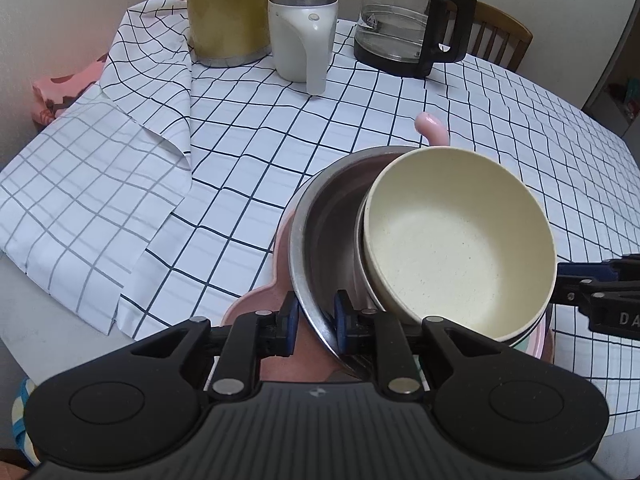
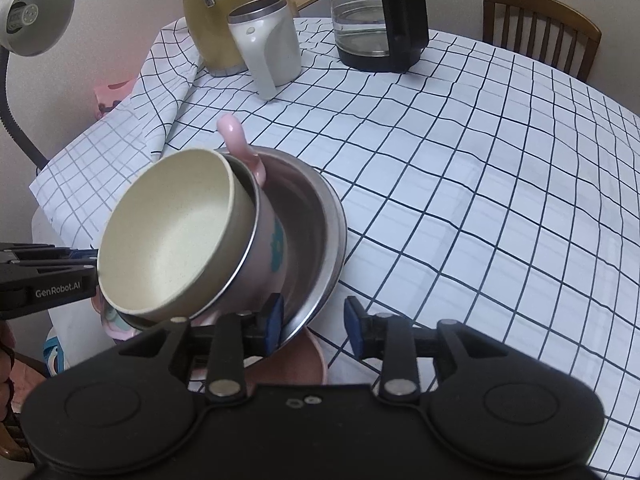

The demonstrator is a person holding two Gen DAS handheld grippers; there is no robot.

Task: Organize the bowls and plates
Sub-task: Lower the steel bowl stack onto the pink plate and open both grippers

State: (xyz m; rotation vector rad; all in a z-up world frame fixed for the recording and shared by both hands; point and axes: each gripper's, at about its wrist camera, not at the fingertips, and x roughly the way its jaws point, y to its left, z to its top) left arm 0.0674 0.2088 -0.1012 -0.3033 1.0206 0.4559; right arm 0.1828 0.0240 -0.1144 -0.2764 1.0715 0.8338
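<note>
A cream bowl sits tilted inside a pink-sided cup-like bowl, and both lie in a steel bowl on a pink plate. My left gripper is shut on the steel bowl's near rim. In the right wrist view the same stack shows: the cream bowl, the steel bowl and the pink plate. My right gripper is open, its left finger inside the steel bowl's rim and its right finger outside. A pink handle sticks up behind the stack.
On the checked tablecloth at the back stand a yellow kettle, a white mug and a glass coffee carafe. The cloth is folded up at the left. A wooden chair stands behind the table. A lamp is at left.
</note>
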